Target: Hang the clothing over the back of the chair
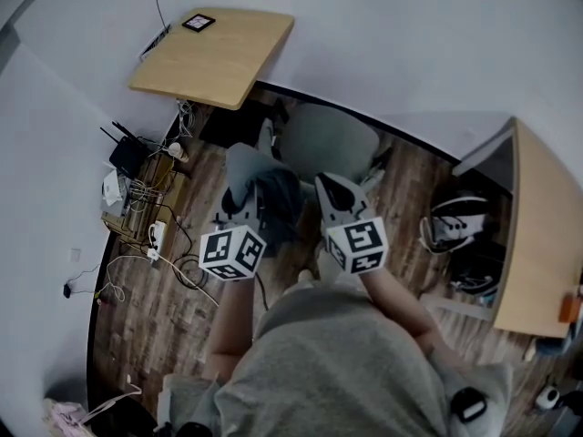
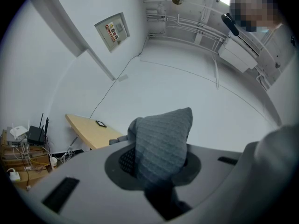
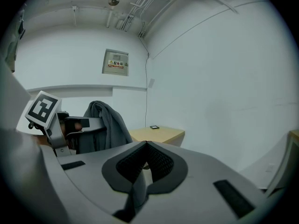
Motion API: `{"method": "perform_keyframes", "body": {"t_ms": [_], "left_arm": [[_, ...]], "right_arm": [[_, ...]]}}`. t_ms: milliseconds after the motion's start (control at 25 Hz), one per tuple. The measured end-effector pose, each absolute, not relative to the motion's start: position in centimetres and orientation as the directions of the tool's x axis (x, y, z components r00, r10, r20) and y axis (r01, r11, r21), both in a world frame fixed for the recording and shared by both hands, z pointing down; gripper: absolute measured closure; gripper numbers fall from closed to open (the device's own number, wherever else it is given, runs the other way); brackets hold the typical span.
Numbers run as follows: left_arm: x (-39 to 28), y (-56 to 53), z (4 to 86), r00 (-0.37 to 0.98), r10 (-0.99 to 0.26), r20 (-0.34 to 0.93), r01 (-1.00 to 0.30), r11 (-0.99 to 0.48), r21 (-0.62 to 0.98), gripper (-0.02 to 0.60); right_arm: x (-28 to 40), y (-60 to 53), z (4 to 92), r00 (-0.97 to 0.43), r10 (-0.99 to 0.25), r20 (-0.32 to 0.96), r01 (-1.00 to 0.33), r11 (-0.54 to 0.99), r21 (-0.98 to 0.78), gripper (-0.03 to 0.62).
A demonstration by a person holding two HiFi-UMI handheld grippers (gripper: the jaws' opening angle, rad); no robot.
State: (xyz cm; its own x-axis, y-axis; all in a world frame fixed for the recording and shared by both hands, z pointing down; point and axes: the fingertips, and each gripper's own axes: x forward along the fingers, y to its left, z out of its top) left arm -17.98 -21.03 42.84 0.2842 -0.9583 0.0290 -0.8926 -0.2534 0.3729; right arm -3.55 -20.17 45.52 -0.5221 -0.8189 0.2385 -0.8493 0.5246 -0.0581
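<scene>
Far out to the left of the left claw [image 1: 239, 209], a black router [image 1: 126, 157] sits on a low shelf among tangled cables, against the wall. Ahead of that claw and to its left stands a pale wooden desk [image 1: 214, 53] with a small dark tablet [image 1: 198, 23] near its far edge.

The left claw is clenched on the grey clothing [image 2: 163, 141]. In the left gripper view the knitted fabric is pinched between the two pads and rises past the tips in a folded peak. In the head view the cloth bunches over the claw's front end and hangs down around it. The right gripper view shows the same garment draped over the left claw, just beside its marker cube [image 3: 42, 108].

The right claw [image 1: 335, 189] is held just to the right of the left one, apart from it. Its jaws are closed, the dark pads meeting at the tips. A grey strip shows lower between them, but it cannot be told whether that is cloth.

The grey chair [image 1: 330, 135] stands just beyond both claw tips, nearer the right claw's line. The clothing is near it, but contact cannot be judged.

Well off to the right of the right claw is a second wooden desk [image 1: 542, 244].
</scene>
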Motion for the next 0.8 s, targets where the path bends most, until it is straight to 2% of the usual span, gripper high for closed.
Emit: {"method": "perform_keyframes", "body": {"t_ms": [800], "left_arm": [[-15.0,-30.1,45.2,0.319,-0.946,0.067,-0.874,-0.266,0.406,0.503]], "right_arm": [[-2.7,-26.4,46.2,-0.532,-0.809,0.250,-0.843,0.532,-0.072,0.595]]}}
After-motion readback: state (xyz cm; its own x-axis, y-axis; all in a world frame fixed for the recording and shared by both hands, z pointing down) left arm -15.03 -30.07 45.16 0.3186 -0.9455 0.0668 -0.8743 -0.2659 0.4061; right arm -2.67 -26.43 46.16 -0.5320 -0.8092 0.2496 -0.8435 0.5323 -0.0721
